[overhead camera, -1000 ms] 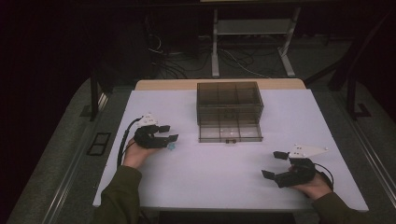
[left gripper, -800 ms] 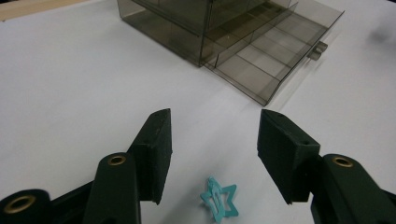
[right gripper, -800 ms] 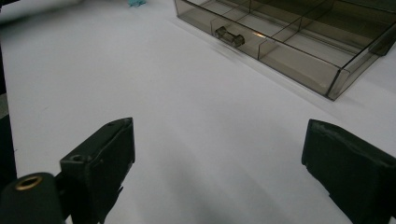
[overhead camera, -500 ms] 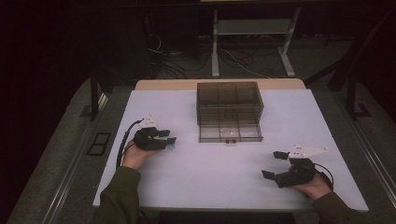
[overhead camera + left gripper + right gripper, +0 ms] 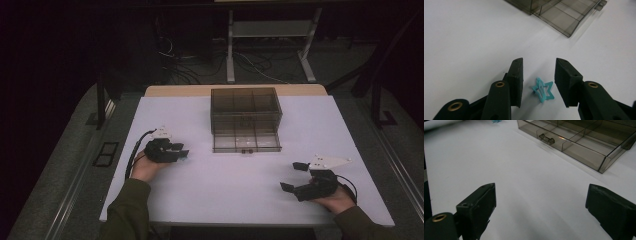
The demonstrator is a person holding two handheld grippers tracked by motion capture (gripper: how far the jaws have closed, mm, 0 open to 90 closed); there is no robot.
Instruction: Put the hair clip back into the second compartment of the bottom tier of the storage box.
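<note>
A small teal star-shaped hair clip (image 5: 543, 89) lies flat on the white table. My left gripper (image 5: 537, 65) is open and low over it, one jaw on each side, neither touching it. In the high view the left gripper (image 5: 176, 152) sits left of centre with the clip (image 5: 184, 156) at its tips. A smoky clear drawer box (image 5: 245, 107) stands at the back centre, its bottom drawer (image 5: 246, 141) pulled out. My right gripper (image 5: 293, 176) rests at the front right, open wide and holding nothing. In the right gripper view (image 5: 541, 192) it faces the drawer (image 5: 574, 142) and its handle (image 5: 546, 138).
The white table (image 5: 235, 195) has bare surface between the two grippers and in front of the drawer. The drawer is split into several compartments. Past the table's far edge, cables and a metal stand (image 5: 270, 45) are on the dark floor.
My left gripper has dipped slightly toward the table and its jaws now straddle the clip. The right gripper has stayed put.
</note>
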